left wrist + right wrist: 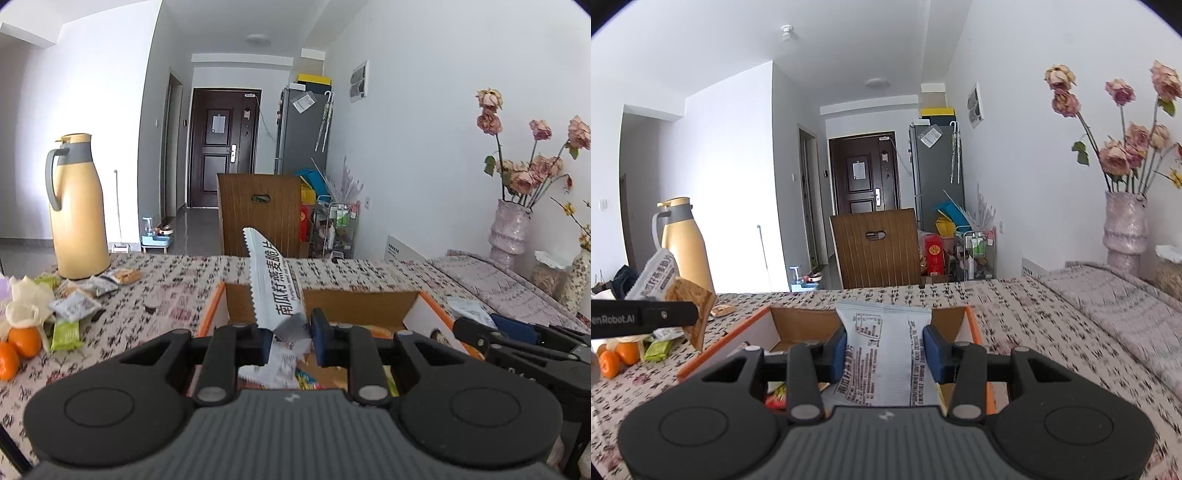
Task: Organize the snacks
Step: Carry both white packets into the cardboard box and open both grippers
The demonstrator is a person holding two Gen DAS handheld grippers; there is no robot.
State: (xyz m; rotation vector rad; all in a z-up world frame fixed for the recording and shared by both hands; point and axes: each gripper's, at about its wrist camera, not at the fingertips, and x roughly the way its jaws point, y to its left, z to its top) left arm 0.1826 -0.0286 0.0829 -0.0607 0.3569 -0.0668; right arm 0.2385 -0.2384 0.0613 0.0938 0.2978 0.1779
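Left jaws clamped on a white oat-crisp packet (275, 291), its serrated end sticking up and away above the left gripper (288, 338), its lower end crumpled between the blue pads (318, 338). Held over the near part of an open cardboard box (430, 314) with orange rims; inside, below the jaws, a few colourful wrappers partly visible, hard to tell apart. Seen again from the right wrist view at far left: the same packet (655, 275) raised above the table, a picture of a brown crisp on its lower half.

Right jaws closed against both sides of a second white packet (884, 354), printed back facing up, lying flat along the right gripper (884, 352) and reaching forward over the box (973, 323). Right gripper also in sight at the right edge of the left wrist view (517, 338), just beside the box's right wall.

Further out on the patterned tablecloth (177, 291): a loose heap of snack packets (79, 295) left of the box, a green bar (66, 334) and two tangerines (16, 349) near the left edge. Behind the heap, a yellow thermos jug (77, 210), upright. At far right, a pink vase (509, 230) with dried roses. Beyond the table, a wooden chair back (258, 214).
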